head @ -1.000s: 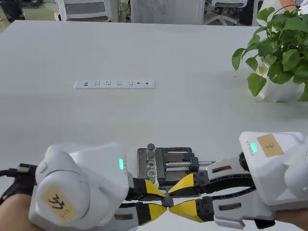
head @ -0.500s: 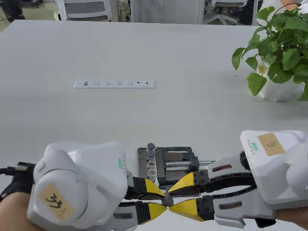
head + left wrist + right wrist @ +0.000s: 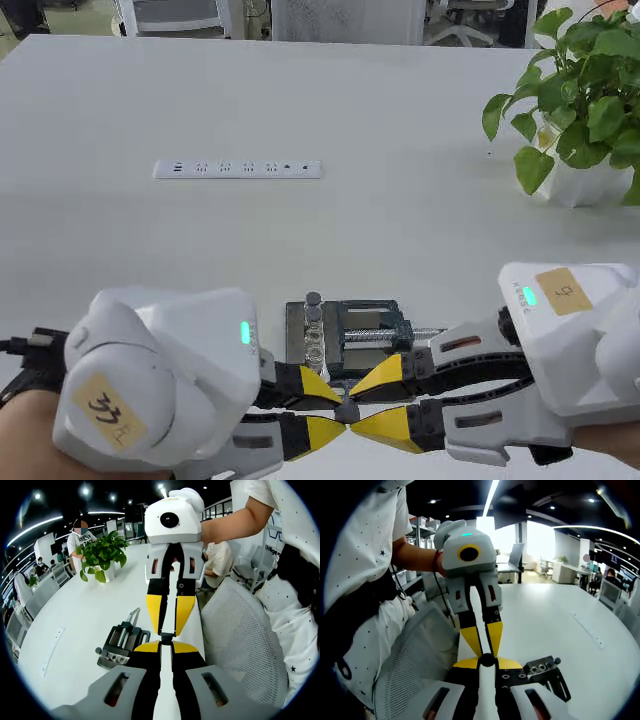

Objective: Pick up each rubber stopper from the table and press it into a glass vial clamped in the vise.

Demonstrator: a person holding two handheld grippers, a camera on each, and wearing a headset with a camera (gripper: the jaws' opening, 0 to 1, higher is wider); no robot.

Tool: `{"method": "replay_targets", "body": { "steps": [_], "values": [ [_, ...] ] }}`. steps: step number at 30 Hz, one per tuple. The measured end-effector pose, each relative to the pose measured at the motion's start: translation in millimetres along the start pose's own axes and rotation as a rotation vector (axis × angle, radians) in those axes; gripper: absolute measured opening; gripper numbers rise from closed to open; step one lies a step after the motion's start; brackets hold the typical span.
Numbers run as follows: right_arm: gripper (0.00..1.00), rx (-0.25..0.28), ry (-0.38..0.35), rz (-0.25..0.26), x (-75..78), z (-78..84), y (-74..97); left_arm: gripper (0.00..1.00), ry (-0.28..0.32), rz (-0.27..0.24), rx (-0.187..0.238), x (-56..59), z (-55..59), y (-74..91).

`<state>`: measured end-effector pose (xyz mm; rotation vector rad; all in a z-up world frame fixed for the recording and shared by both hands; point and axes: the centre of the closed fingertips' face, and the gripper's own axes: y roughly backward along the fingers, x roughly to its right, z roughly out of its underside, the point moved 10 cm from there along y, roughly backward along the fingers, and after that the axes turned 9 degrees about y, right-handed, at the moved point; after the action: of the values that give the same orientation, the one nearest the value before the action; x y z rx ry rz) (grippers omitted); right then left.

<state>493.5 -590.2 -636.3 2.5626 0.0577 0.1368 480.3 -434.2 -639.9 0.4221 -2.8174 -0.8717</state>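
Pinching one stopper (image 3: pixel 347 412): left hand-held gripper (image 3: pixel 166 645) and right hand-held gripper (image 3: pixel 487 663), near stoppered vial (image 3: pixel 314 313).

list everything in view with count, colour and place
stopper: 1, dark, pinched between the two grippers' tips
vise: 1, dark grey, on the table just beyond the tips
vials: short row, number unclear, clear glass, clamped in the vise; far one capped dark
power strip: 1, white, mid-table
plant: 1, green, white pot, far right
table: 1, pale grey
chair: 1, grey mesh, beside the person
left gripper: 1, white, yellow tips, shut on stopper
right gripper: 1, same colours, shut on stopper
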Motion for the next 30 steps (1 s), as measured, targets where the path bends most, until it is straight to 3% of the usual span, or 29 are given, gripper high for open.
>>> {"method": "replay_targets", "body": {
  "steps": [12, 30],
  "values": [
    [0.05, -0.024, 0.009, -0.009, 0.0, -0.6, -4.1, 0.04, 0.013, -0.009, 0.020, 1.0, 5.4, -0.2],
    [0.05, -0.061, 0.012, -0.029, 6.3, -6.5, -5.6, 0.10, 0.074, -0.050, 0.102, 2.1, 15.2, 8.4]
  ]
}}
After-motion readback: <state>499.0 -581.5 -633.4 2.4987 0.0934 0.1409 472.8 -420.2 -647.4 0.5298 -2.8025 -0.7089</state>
